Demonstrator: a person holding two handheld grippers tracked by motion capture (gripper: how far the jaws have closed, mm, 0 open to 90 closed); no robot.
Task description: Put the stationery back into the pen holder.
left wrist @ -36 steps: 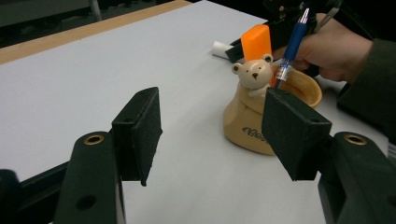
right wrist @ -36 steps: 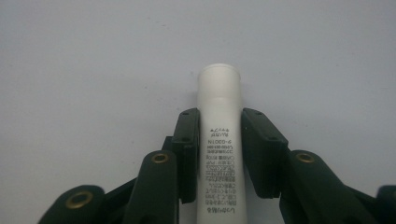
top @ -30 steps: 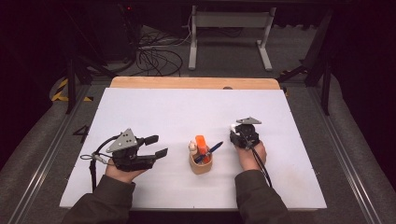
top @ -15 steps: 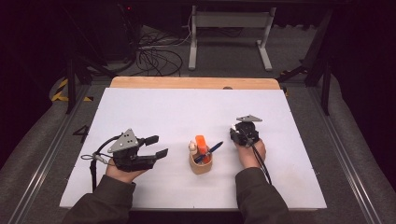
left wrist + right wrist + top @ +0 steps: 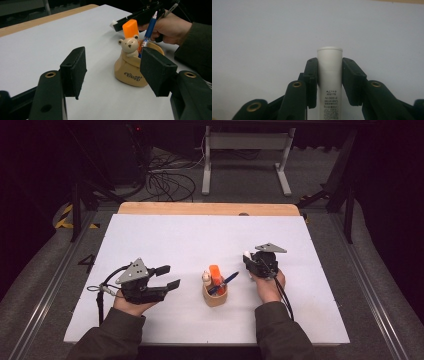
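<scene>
- Right gripper (image 5: 329,82) is clenched on a white tube (image 5: 329,75); fingers (image 5: 311,80) press both sides just under the cap end, which pokes out past the tips.
- The tube sits low above the desk (image 5: 175,240), right of the bear-shaped holder (image 5: 215,295), not touching it.
- Looks light, stiff plastic, smooth and round, so it may slip or roll; gripping mid-body across the width seems safest.
- Holder carries an orange marker (image 5: 215,272) and a blue pen (image 5: 225,282).
- Right hand (image 5: 267,285) is palm-down, gripper pointing away from the person.
- Left gripper (image 5: 167,277) has fingers released, wide apart and empty, aimed at the holder, held just above the desk.
</scene>
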